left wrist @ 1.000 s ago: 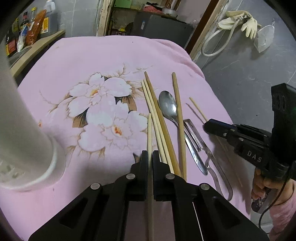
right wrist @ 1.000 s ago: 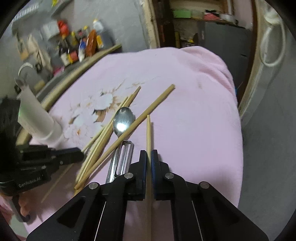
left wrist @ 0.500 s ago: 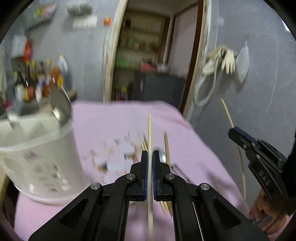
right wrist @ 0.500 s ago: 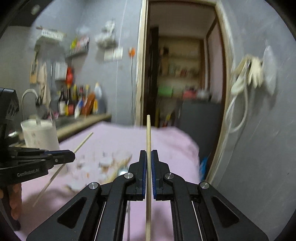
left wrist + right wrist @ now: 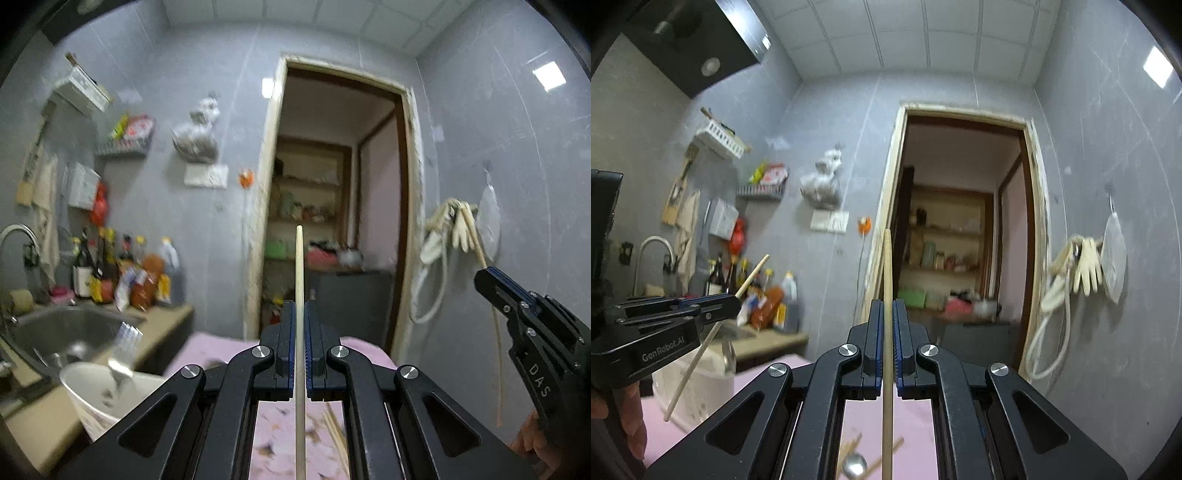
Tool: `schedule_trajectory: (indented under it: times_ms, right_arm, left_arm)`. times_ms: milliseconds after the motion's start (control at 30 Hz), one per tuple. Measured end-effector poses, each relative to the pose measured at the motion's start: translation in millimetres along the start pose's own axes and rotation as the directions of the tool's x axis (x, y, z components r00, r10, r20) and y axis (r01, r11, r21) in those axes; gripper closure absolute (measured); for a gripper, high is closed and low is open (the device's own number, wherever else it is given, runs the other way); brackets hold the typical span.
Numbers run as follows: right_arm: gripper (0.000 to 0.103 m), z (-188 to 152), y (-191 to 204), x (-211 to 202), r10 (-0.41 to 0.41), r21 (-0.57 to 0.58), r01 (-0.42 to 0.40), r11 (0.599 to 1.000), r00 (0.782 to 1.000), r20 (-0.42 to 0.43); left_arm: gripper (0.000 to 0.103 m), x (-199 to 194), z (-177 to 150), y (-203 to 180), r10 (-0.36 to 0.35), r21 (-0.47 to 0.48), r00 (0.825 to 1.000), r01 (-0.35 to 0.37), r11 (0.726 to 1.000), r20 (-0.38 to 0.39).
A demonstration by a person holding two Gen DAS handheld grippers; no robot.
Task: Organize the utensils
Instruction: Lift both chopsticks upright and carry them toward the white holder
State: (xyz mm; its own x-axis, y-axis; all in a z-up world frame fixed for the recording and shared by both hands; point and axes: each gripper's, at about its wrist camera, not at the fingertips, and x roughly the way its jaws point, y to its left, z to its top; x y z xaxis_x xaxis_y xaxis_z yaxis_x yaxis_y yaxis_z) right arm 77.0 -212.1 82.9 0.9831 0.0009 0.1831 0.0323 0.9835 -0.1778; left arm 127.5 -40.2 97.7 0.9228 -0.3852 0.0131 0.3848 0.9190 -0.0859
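Pale wood identifies both task items: each gripper carries one chopstick. The left gripper [image 5: 300,314] has its jaws closed on a chopstick [image 5: 299,280] that runs between the pads and points up and forward. The right gripper [image 5: 886,314] is clamped in the same way on a second chopstick [image 5: 886,280]. Each stick is seized partway along its length, so a long tail projects below the pads; this appears intended to leave the lower end free to enter a container first.

The landmark is the white utensil holder [image 5: 96,384], which stands on the pink cloth [image 5: 218,345] near the sink [image 5: 62,328]. The left gripper is above and beside the holder; in the right wrist view its chopstick slants down toward the holder body. The right gripper is farther from the holder, on the side away from the sink. Remaining chopsticks [image 5: 334,428] and a spoon [image 5: 854,466] lie on the cloth below the grippers, apart from the holder.

Judgement: the current step is transport to the holder. Insertion requires tilting each stick tail-down over the rim.
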Motion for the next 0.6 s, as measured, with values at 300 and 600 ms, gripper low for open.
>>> schedule_trajectory:
  times_ms: [300, 600]
  right_arm:
    - [0.100, 26.0, 29.2, 22.1, 0.030, 0.044, -0.036, 0.998, 0.992, 0.120]
    - [0.100, 38.2, 74.5, 57.2, 0.084, 0.115, -0.110, 0.987, 0.974, 0.209]
  left_arm:
    - [0.101, -21.8, 28.6, 50.8, 0.113, -0.003, 0.981, -0.114, 0.993, 0.157]
    - [0.101, -21.3, 35.2, 99.2, 0.204, -0.009, 0.949, -0.208, 0.978, 0.240]
